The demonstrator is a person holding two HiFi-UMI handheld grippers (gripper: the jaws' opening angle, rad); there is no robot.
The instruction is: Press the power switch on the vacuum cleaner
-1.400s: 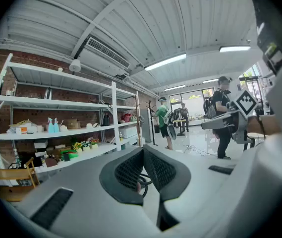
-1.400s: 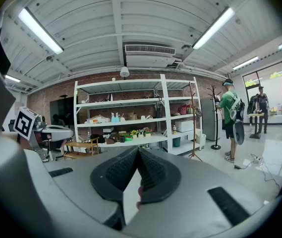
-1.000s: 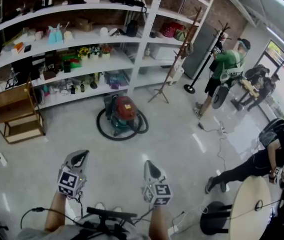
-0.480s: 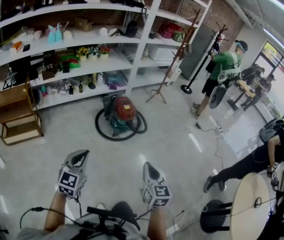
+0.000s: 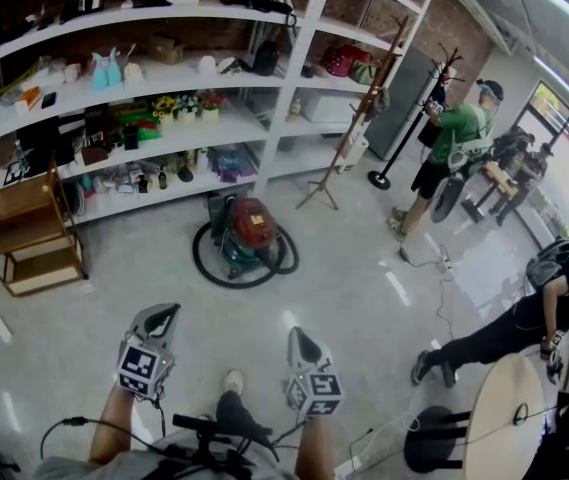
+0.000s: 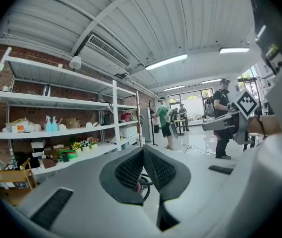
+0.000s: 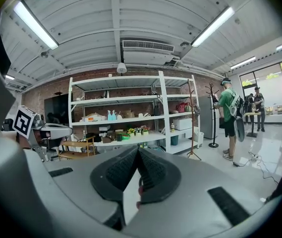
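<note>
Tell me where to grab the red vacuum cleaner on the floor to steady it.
Take its red top, from above on the near side: the vacuum cleaner stands upright, the black hose loops the floor around its base, and the shelf unit stands behind it. No handle shows from this far. The left gripper and right gripper are shut; open one first.

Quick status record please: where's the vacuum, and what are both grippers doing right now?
vacuum cleaner: red-topped, on the floor in front of the white shelving, ahead of both grippers
hose: black, looped on the floor around the vacuum cleaner
left gripper: shut, nothing between the jaws
right gripper: shut, nothing between the jaws
contact: none; both grippers are well short of the vacuum cleaner
</note>
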